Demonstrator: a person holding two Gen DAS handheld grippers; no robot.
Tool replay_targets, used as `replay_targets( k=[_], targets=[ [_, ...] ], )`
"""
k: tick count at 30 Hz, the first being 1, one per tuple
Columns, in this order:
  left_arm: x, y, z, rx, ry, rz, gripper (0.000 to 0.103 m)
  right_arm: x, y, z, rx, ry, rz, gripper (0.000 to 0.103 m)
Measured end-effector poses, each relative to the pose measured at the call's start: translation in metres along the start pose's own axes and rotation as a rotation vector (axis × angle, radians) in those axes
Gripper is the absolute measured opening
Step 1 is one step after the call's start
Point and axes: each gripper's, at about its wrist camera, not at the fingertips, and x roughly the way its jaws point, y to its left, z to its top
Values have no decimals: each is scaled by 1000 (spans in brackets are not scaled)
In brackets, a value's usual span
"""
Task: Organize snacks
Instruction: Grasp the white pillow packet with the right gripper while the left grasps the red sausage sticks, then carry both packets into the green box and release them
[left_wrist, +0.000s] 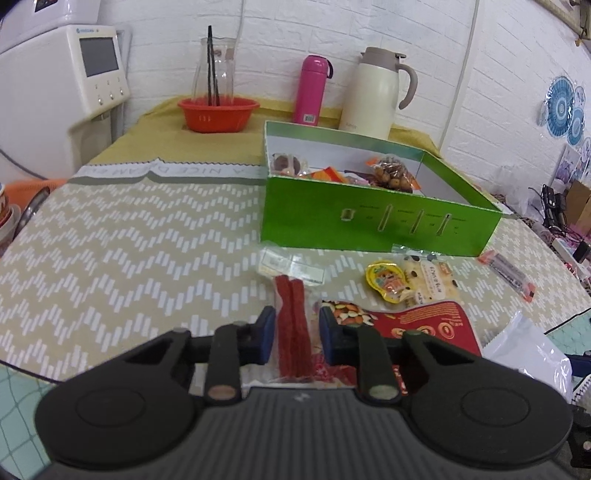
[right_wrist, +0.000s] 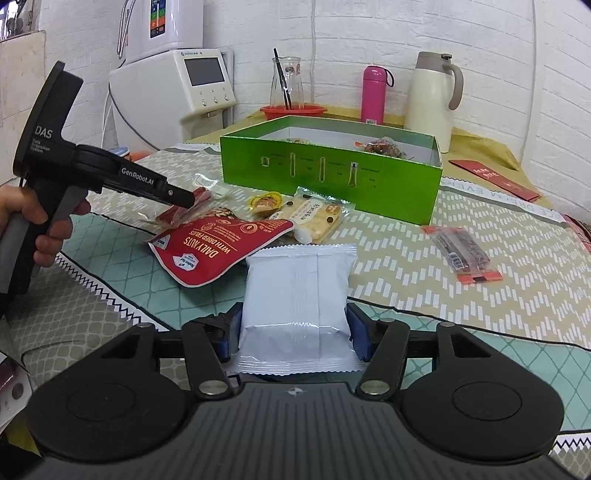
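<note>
Left gripper (left_wrist: 297, 338) narrowed around red-strip packet (left_wrist: 291, 332), pad contact unclear; may slip, snagging nut pouch (left_wrist: 424, 325) at table's near edge.

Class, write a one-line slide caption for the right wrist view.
Right hand-held gripper straddles a white snack packet before the green box.

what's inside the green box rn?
Green box holds a clear bag of brown nuts, a dark round snack and orange wrappers. The near wall hides the floor.
</note>
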Motion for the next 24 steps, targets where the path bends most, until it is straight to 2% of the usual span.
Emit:
replay_targets(
  k=[7,14,18,24],
  targets=[
    [-34,-9,15,-11,-83,-95,21,-14,-11,19,0,-71,-25,95],
    [-56,-34,59,46,-202,-177,21,-8,-26,58,-23,-158,-43,95],
    [-44,-42,90,49,-233,-184,21,8,-41,84,-2,-192,-55,95],
    [-6,-48,126,19,-222,-194,21,45,-69,111,67,-199,-85,95]
  ],
)
